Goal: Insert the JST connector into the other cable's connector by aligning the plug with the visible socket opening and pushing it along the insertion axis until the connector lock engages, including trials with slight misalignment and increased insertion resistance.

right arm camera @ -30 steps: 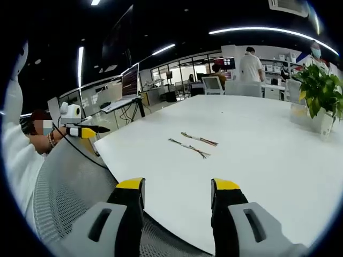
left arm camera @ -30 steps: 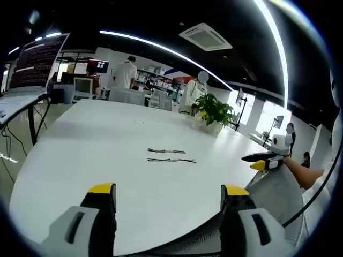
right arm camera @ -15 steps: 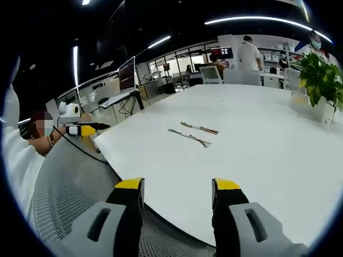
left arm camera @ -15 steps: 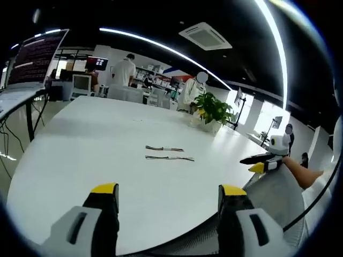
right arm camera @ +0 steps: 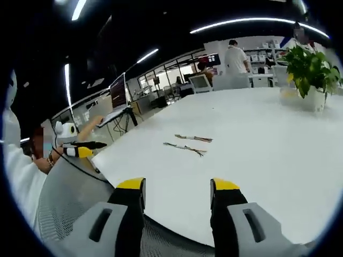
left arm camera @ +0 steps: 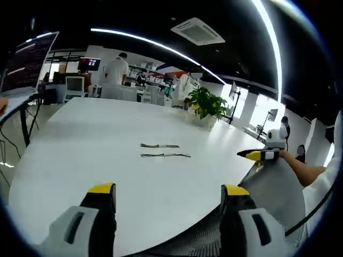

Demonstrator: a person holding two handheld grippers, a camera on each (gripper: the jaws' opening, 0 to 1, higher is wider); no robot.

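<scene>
Yellow-tipped grey jaws of the left gripper (left arm camera: 168, 195), nearest item in the left gripper view, spread wide with nothing between them, held over the near edge of the white table (left arm camera: 80, 139); grey mesh chair back (left arm camera: 273, 193) at lower right; beyond the jaws, well apart from them, two thin cables lying side by side near mid-table, the nearer cable (left arm camera: 165, 155) and the farther cable (left arm camera: 159, 145), both loose and unjoined, connectors too small to make out; right gripper (left arm camera: 256, 155) at the right edge, off the table, on a person's forearm (left arm camera: 303, 170); potted plant (left arm camera: 207, 107) on the far side; people standing by desks and monitors at the back. Right gripper view: own yellow-tipped jaws likewise parted and empty, over the table edge (right arm camera: 139, 187); mesh chair back (right arm camera: 69, 198) at lower left; nearer cable (right arm camera: 185, 148) and farther cable (right arm camera: 194, 138) ahead, well clear of the jaws; left gripper (right arm camera: 80, 148) at far left beside the table; plant (right arm camera: 310, 69) at upper right
</scene>
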